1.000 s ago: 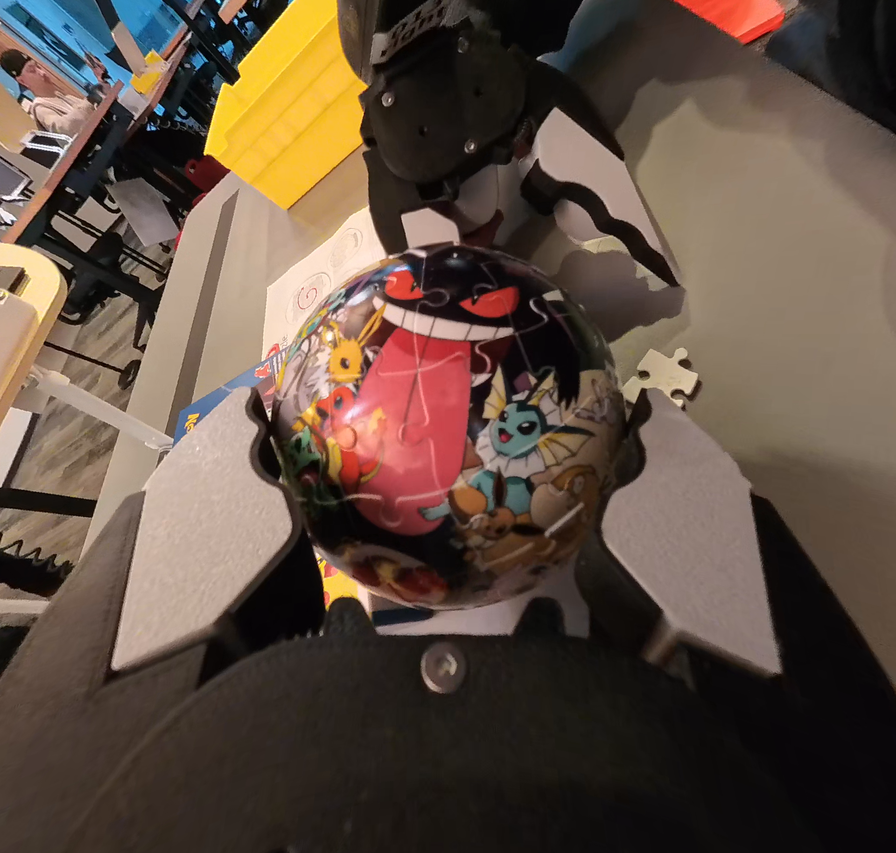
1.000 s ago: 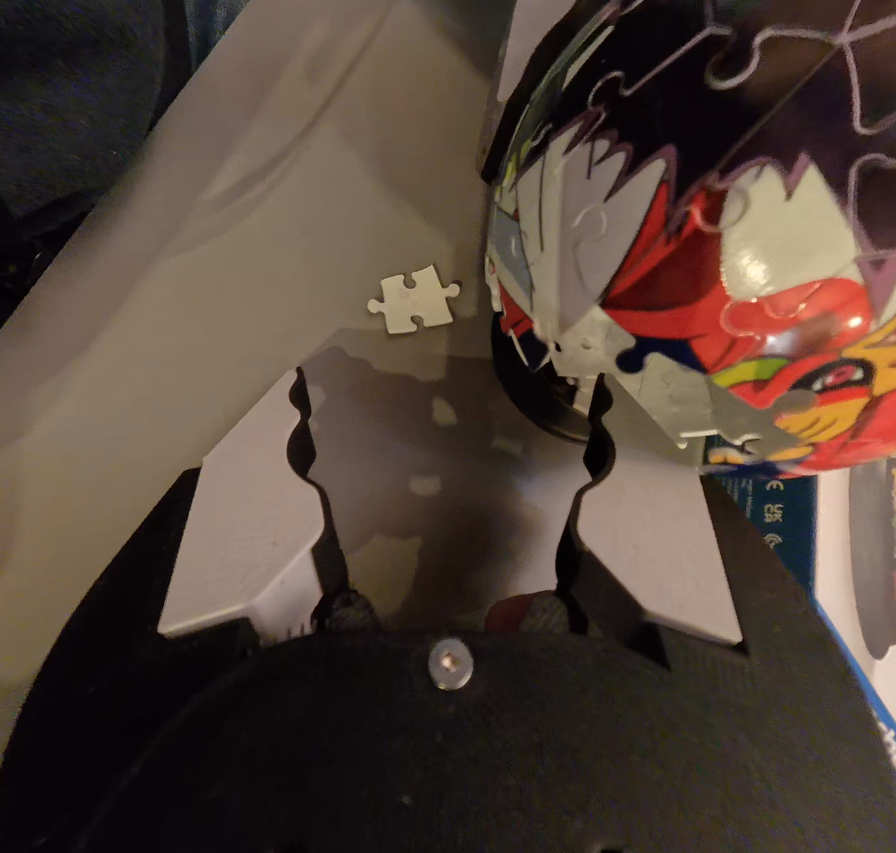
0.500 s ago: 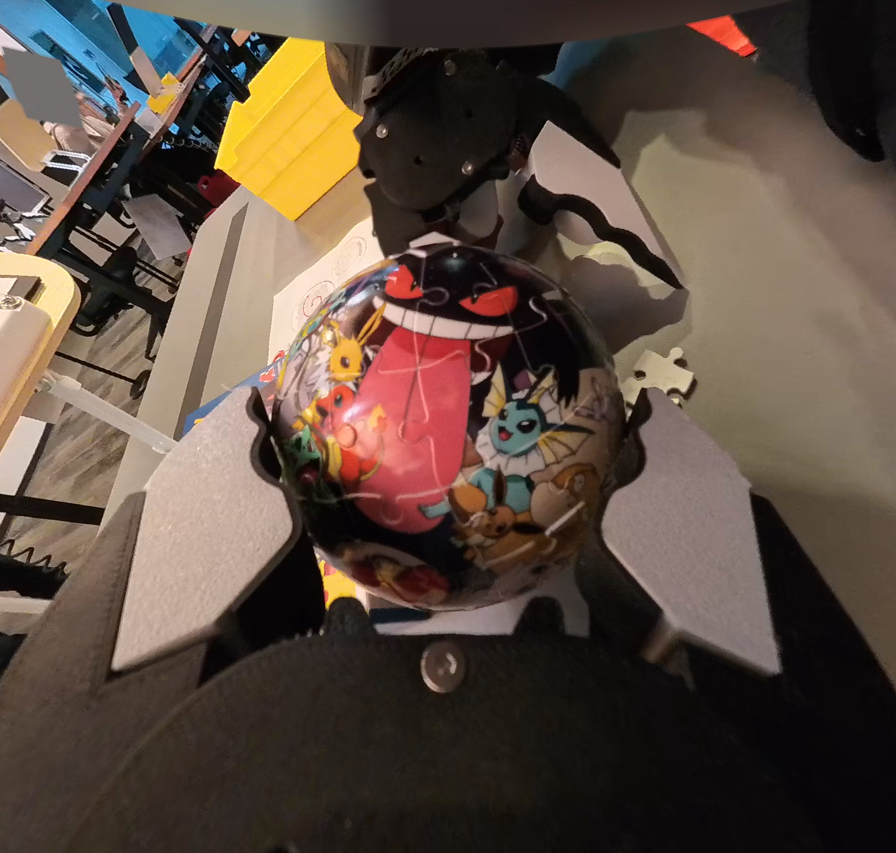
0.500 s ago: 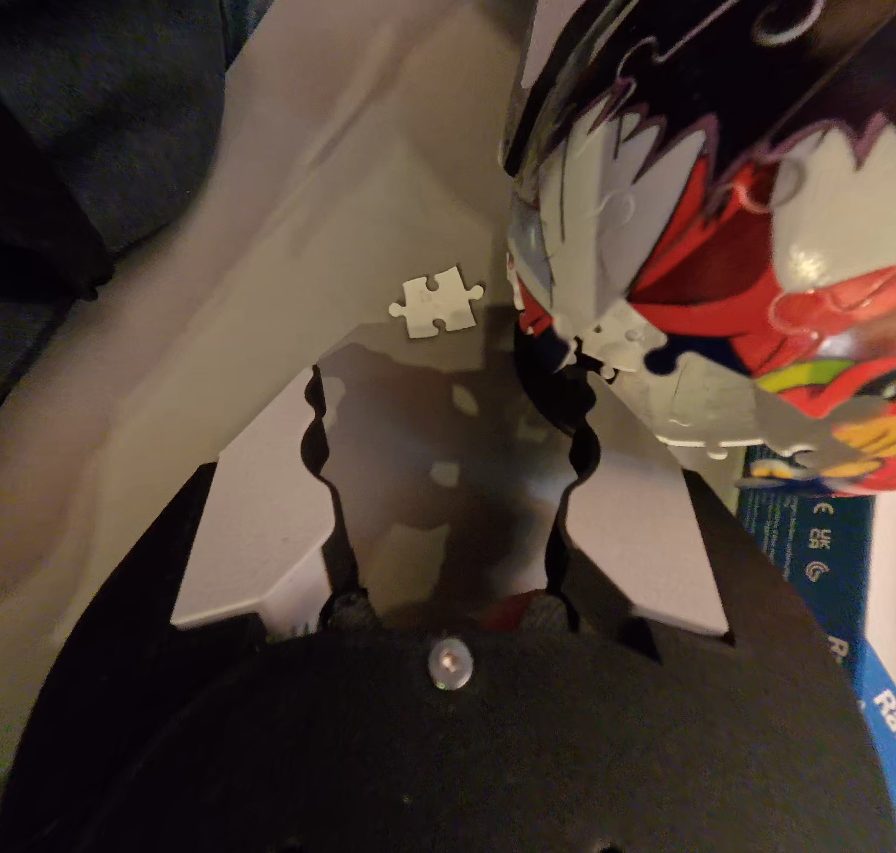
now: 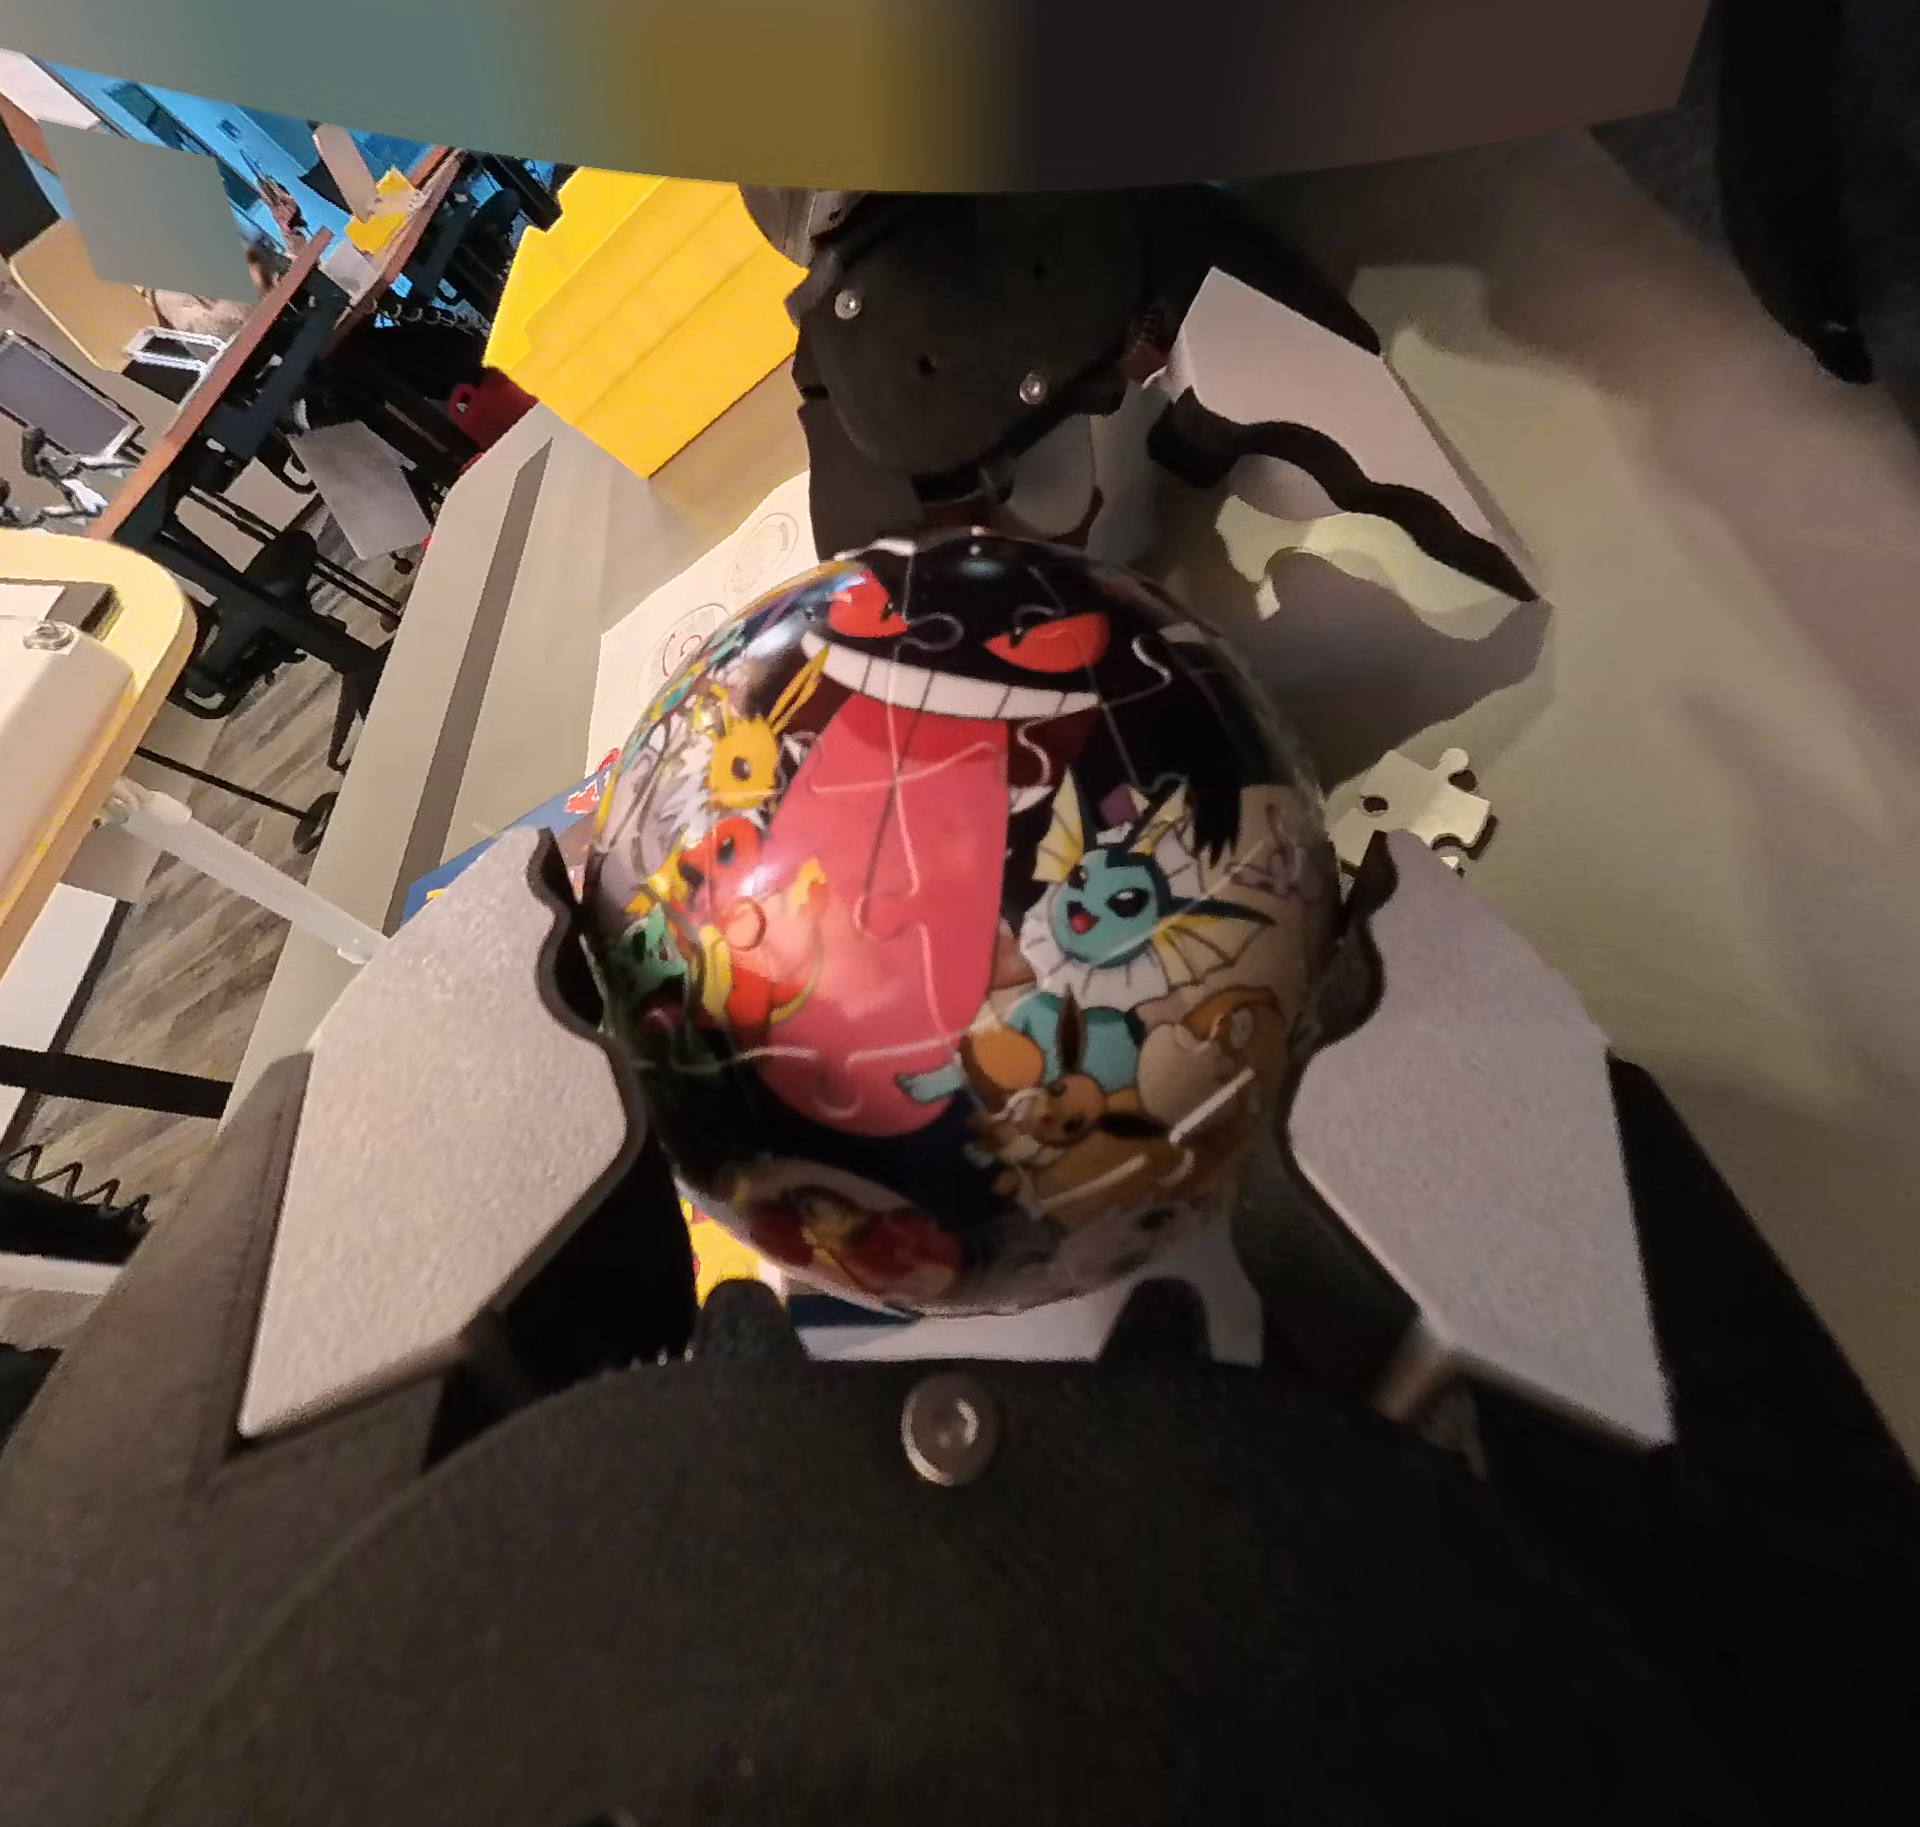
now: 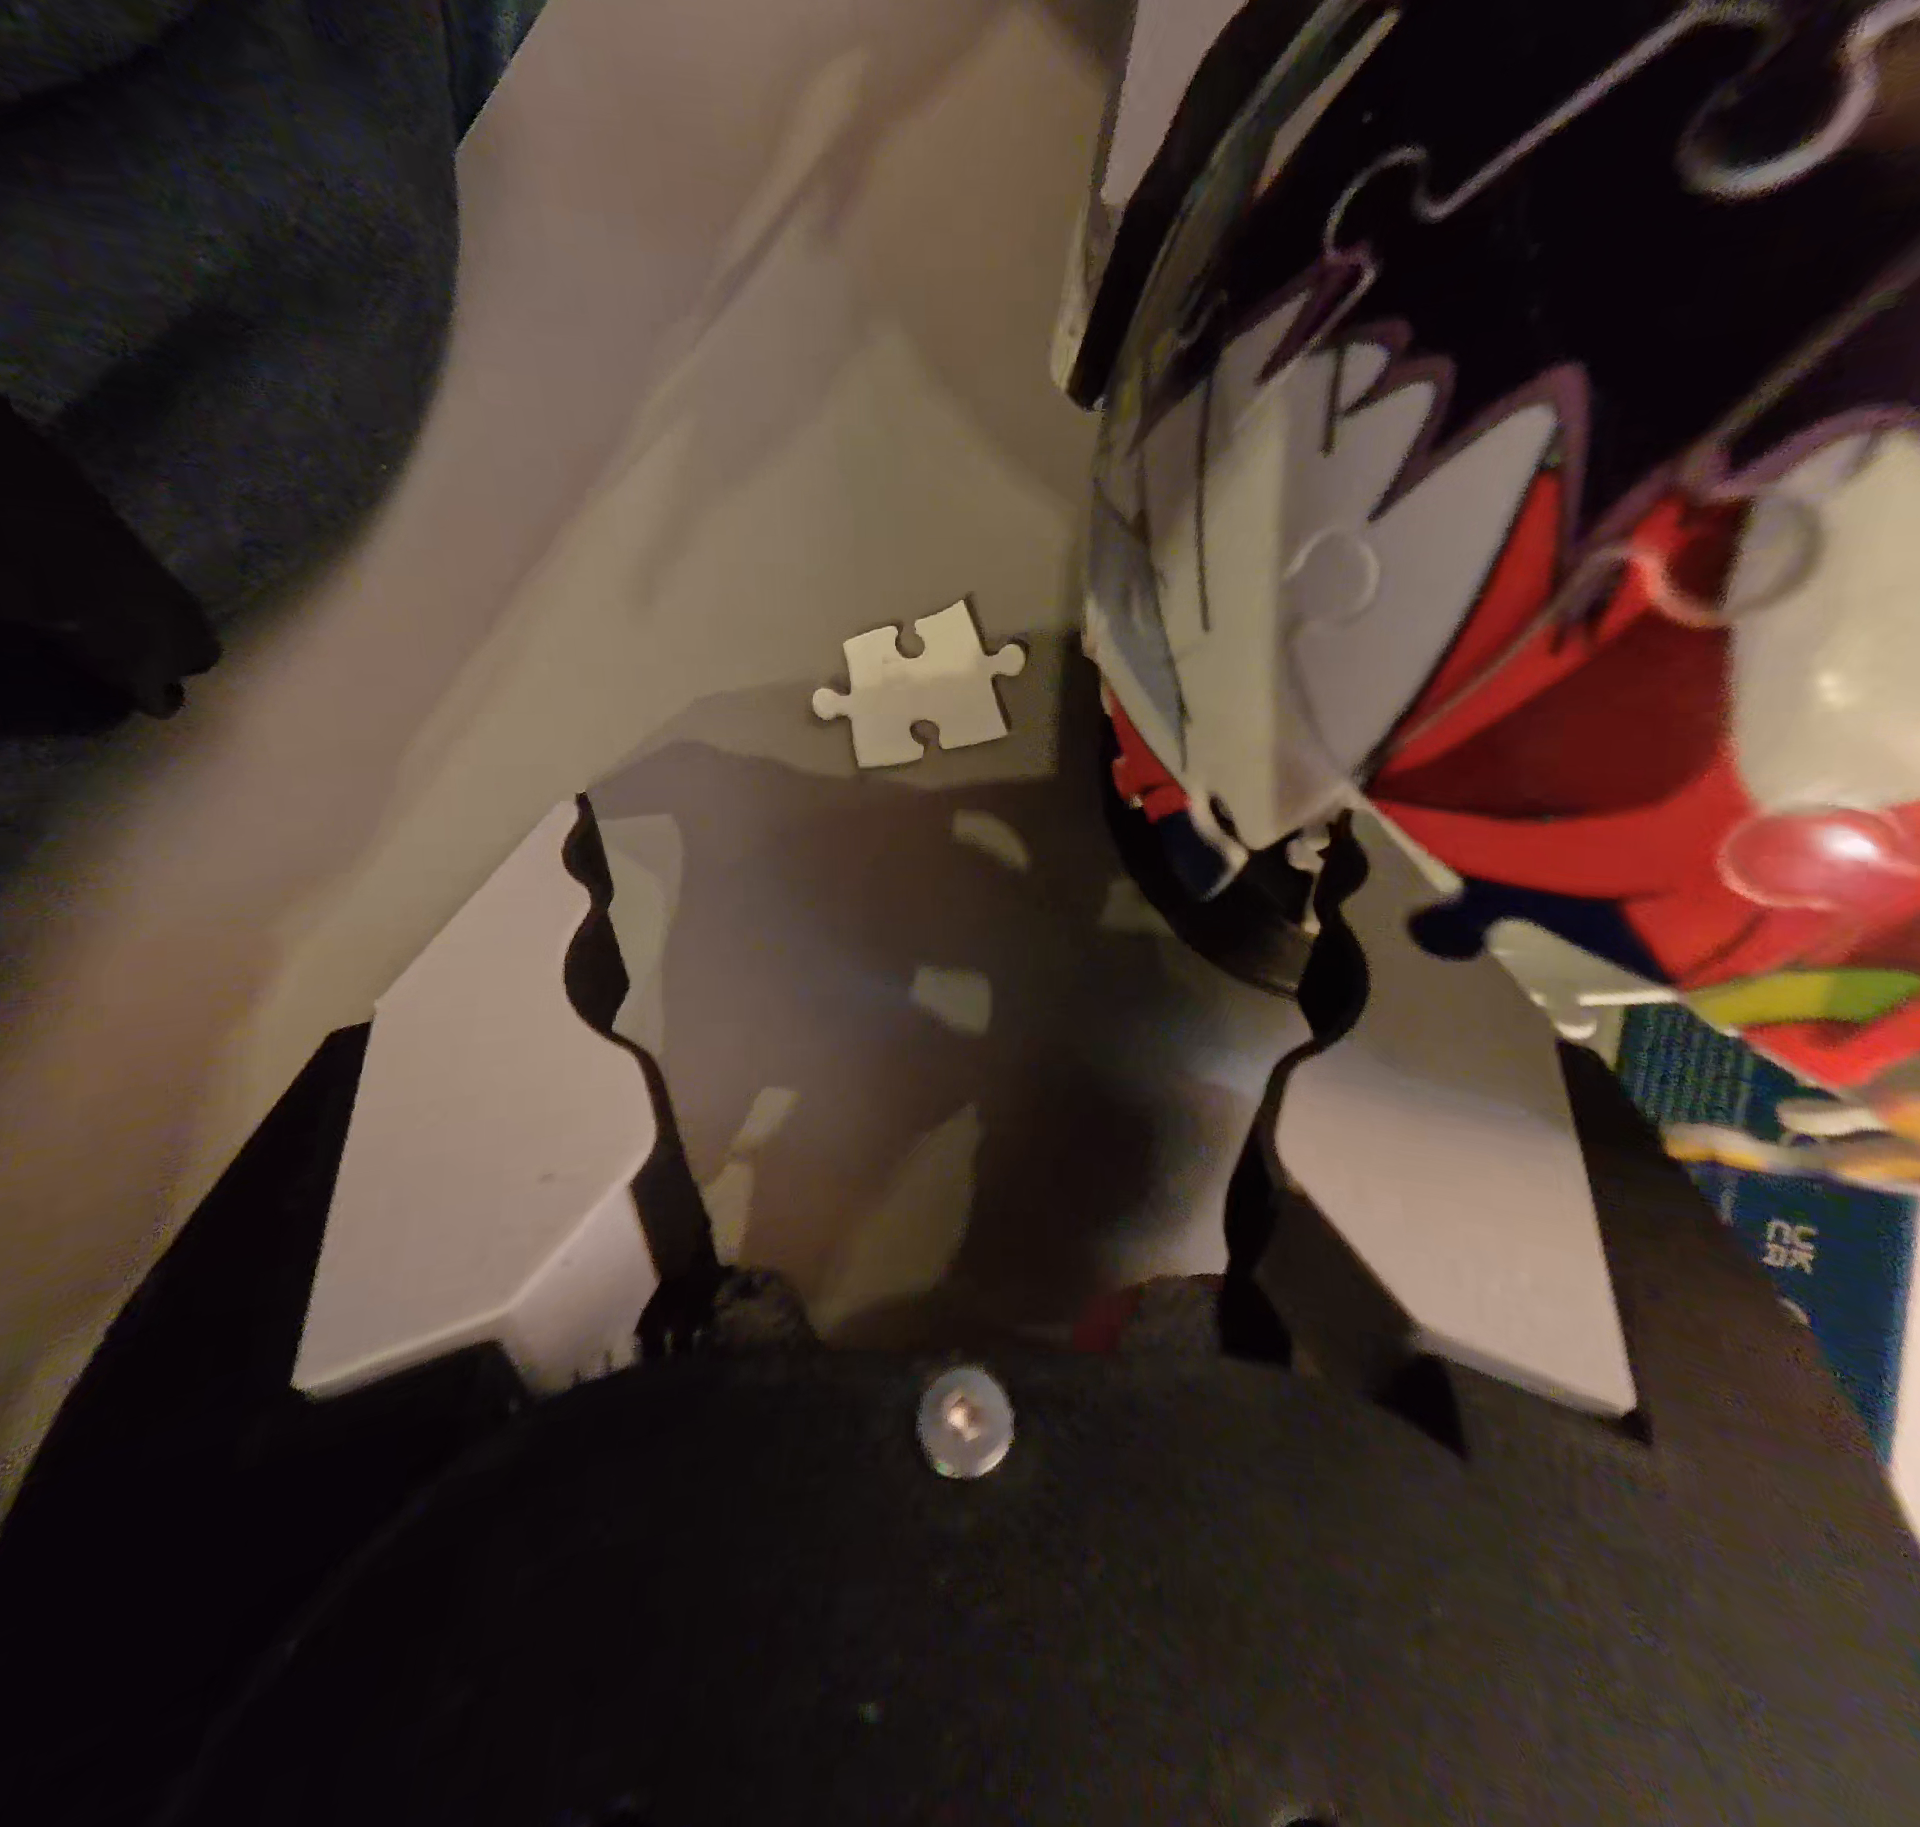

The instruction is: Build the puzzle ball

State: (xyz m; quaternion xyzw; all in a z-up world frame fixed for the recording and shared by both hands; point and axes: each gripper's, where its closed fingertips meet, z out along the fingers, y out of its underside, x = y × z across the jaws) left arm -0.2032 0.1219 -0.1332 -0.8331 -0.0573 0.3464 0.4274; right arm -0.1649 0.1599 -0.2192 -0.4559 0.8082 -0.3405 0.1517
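Puzzle ball (image 5: 956, 946), a glossy sphere of interlocked curved pieces printed with bright cartoon creatures on a dark ground, a large pink tongue under a white grin and two red eyes across its front, held above the pale table (image 5: 1714, 842) between the two fingers of the left gripper (image 5: 961, 956), whose jaws stand wide and press the ball on its left and right sides. The near face of the ball reads as complete, with fine seams between pieces and no hole visible from the left wrist view; the right wrist view, close under the ball (image 6: 1507, 530), shows at its lower edge some white tabs and a dark notch that may be an unfilled seat, though blur leaves this uncertain. One loose puzzle piece (image 6: 920, 683) lies white side up on the table, just beside the ball and ahead of the right gripper (image 6: 956, 842), whose jaws are parted and hold nothing. By this evidence the build is nearly finished: what seems left is to pick up the loose piece and press it into its seat. A blue box (image 6: 1766, 1237) and a white sheet (image 5: 717, 593) lie on the table beneath the ball
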